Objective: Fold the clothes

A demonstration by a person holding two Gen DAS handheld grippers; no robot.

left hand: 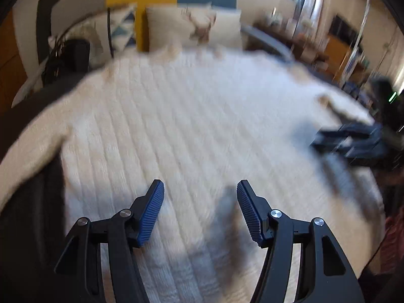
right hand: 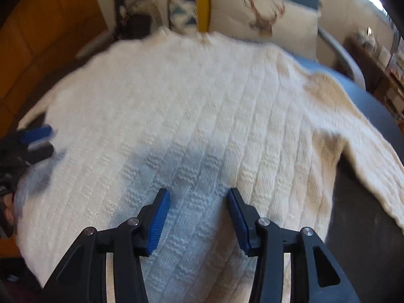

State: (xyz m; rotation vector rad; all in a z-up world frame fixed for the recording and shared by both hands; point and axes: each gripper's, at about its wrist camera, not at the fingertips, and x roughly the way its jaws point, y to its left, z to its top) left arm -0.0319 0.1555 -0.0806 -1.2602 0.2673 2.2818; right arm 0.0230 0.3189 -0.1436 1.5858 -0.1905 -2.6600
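Note:
A cream cable-knit sweater (left hand: 192, 116) lies flat and spread out on a dark round table (left hand: 27, 217), collar toward the pillows. In the right wrist view the sweater (right hand: 202, 106) has one sleeve running off to the right. My left gripper (left hand: 200, 189) hovers open over the sweater's lower body with nothing between its blue pads. My right gripper (right hand: 198, 197) is open too, just above the knit near the hem. The right gripper (left hand: 351, 141) shows blurred at the right edge of the left wrist view, and the left gripper (right hand: 32, 141) at the left edge of the right wrist view.
Pale pillows (left hand: 192, 30) and a patterned cushion (right hand: 183, 7) lean behind the table against a yellow and blue wall. A dark chair (left hand: 73, 53) stands at the back left. Shelves with clutter (left hand: 303, 35) line the right side. Bare dark table (right hand: 366, 240) shows right of the sweater.

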